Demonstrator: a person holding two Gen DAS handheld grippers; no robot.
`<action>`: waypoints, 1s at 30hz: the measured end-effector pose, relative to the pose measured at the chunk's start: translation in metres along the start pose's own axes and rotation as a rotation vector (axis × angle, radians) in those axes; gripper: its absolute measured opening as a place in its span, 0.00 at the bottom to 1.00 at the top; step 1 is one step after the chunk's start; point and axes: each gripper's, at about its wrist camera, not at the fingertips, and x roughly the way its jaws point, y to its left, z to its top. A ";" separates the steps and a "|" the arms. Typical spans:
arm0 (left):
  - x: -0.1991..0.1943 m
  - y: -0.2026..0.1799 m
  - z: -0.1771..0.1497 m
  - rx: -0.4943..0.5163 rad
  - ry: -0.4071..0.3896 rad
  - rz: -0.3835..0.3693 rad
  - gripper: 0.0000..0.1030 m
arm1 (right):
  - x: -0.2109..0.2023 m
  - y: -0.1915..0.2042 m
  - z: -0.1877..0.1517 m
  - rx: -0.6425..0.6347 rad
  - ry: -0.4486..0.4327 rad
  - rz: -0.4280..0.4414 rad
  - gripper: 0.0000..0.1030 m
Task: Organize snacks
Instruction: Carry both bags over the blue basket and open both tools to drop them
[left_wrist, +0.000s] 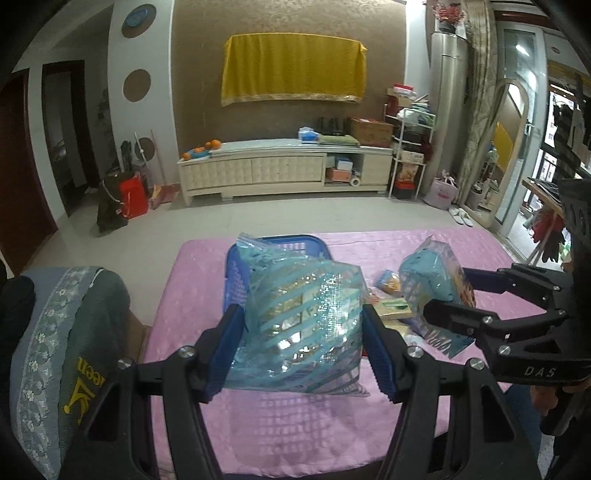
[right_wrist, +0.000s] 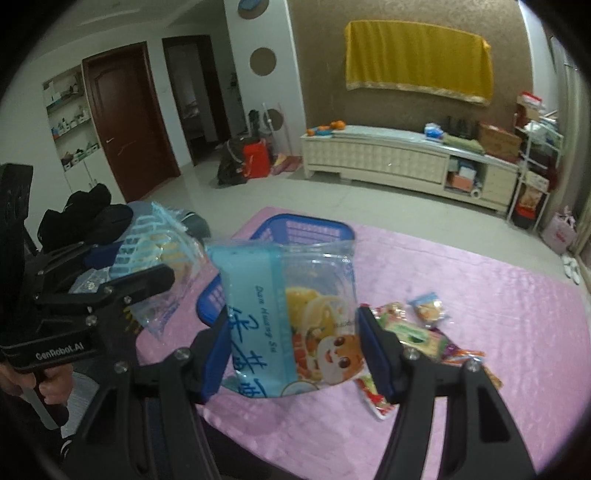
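Observation:
My left gripper (left_wrist: 303, 350) is shut on a blue striped clear snack bag (left_wrist: 303, 317) and holds it above the pink table, in front of the blue plastic basket (left_wrist: 236, 266). My right gripper (right_wrist: 295, 347) is shut on a light blue snack bag with a cartoon face (right_wrist: 291, 314), held above the table near the basket (right_wrist: 306, 229). The right gripper (left_wrist: 454, 299) with its bag (left_wrist: 432, 280) shows at the right of the left wrist view. The left gripper (right_wrist: 147, 273) with its striped bag (right_wrist: 155, 247) shows at the left of the right wrist view.
Several small snack packets (right_wrist: 428, 332) lie on the pink tablecloth (right_wrist: 480, 295) to the right of the basket; they also show in the left wrist view (left_wrist: 391, 295). A chair with a grey-blue cover (left_wrist: 55, 332) stands at the table's left. A white TV cabinet (left_wrist: 284, 166) stands by the far wall.

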 end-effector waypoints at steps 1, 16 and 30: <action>0.003 0.004 0.000 -0.005 0.004 0.000 0.60 | 0.004 0.005 0.002 -0.001 0.005 0.006 0.67; 0.094 0.043 -0.014 -0.103 0.203 -0.089 0.61 | 0.102 0.014 0.013 -0.009 0.200 0.050 0.67; 0.113 0.053 -0.015 -0.104 0.265 -0.099 0.72 | 0.131 0.018 0.013 -0.059 0.278 0.070 0.76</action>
